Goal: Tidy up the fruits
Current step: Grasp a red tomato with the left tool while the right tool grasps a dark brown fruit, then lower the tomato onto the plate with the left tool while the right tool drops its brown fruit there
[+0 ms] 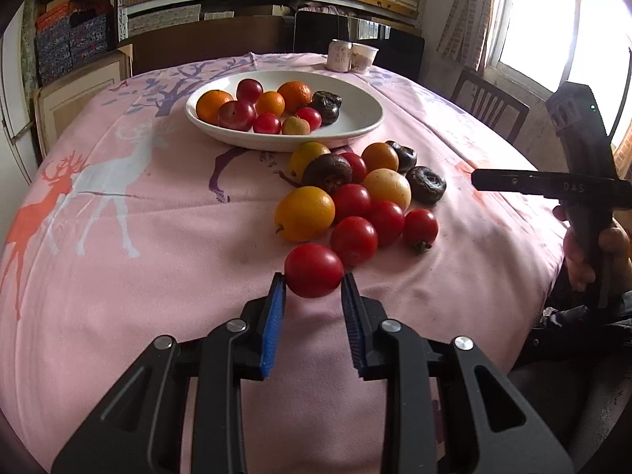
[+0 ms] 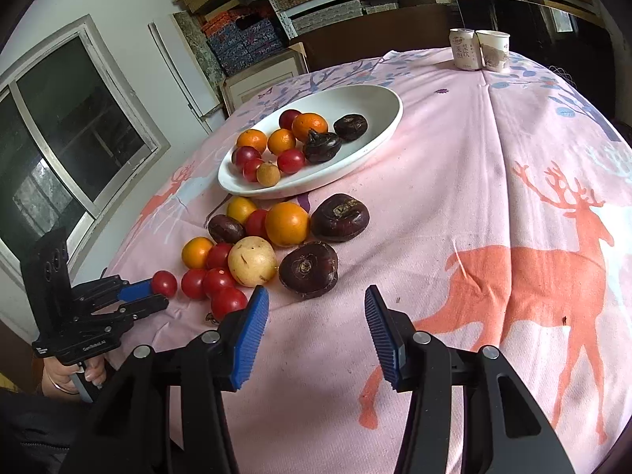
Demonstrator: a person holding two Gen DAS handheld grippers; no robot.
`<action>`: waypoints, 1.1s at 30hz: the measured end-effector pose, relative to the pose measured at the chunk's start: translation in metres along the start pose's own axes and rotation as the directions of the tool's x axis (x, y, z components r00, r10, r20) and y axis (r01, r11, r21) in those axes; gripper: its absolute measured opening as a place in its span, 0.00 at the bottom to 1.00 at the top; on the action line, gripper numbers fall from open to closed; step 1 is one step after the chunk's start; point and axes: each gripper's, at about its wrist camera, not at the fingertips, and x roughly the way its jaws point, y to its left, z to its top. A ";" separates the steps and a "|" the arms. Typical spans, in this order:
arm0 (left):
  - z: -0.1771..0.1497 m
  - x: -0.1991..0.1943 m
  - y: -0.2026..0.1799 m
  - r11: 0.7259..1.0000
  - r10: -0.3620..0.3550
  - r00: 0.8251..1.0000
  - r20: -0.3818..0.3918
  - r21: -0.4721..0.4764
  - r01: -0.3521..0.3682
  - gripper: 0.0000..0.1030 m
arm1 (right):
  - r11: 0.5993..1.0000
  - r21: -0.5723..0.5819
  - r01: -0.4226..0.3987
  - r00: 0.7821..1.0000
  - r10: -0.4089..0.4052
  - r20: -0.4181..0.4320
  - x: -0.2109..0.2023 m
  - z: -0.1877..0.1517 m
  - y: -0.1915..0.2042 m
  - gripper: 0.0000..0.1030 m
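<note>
My left gripper (image 1: 312, 280) is shut on a red cherry tomato (image 1: 313, 270), held at its blue fingertips just above the pink cloth; the right wrist view shows the same tomato (image 2: 164, 283) in that gripper (image 2: 158, 290). A pile of loose fruit (image 1: 351, 193) lies beyond it: red tomatoes, oranges, a pale yellow fruit and dark water chestnuts. A white oval plate (image 1: 357, 128) behind holds several more fruits. My right gripper (image 2: 316, 308) is open and empty above the cloth, just short of a dark chestnut (image 2: 309, 269).
A can (image 2: 465, 49) and a paper cup (image 2: 493, 50) stand at the table's far edge. A wooden chair (image 1: 489, 108) stands at the right side. Shelves with boxes fill the back wall. The round table (image 2: 493, 197) has a pink deer-print cloth.
</note>
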 end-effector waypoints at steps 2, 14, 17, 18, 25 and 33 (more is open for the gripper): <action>0.002 -0.008 -0.004 1.000 0.011 1.000 0.016 0.010 -0.011 0.27 | 1.000 -0.012 0.016 1.000 -0.016 -0.013 0.005 0.003 0.004 0.49; 0.004 -0.015 -0.021 0.999 0.011 0.999 0.033 0.043 -0.013 0.27 | 0.985 -0.099 0.138 0.986 -0.147 -0.082 0.051 0.014 0.029 0.49; 0.003 -0.016 -0.021 0.999 0.011 0.999 0.035 0.041 -0.012 0.27 | 0.986 -0.100 0.134 0.987 -0.142 -0.070 0.051 0.012 0.029 0.42; 0.003 -0.016 -0.021 0.999 0.009 0.999 0.038 0.039 -0.011 0.27 | 0.987 -0.098 0.131 0.988 -0.138 -0.065 0.049 0.011 0.028 0.42; 0.017 -0.020 -0.022 0.999 0.004 0.997 0.076 0.037 -0.007 0.27 | 0.995 -0.063 0.076 0.997 -0.075 0.020 0.012 0.025 0.023 0.42; 0.081 0.006 -0.019 0.998 0.015 0.993 0.116 0.065 -0.023 0.27 | 0.997 -0.047 0.067 0.995 -0.064 0.075 0.008 0.086 0.012 0.42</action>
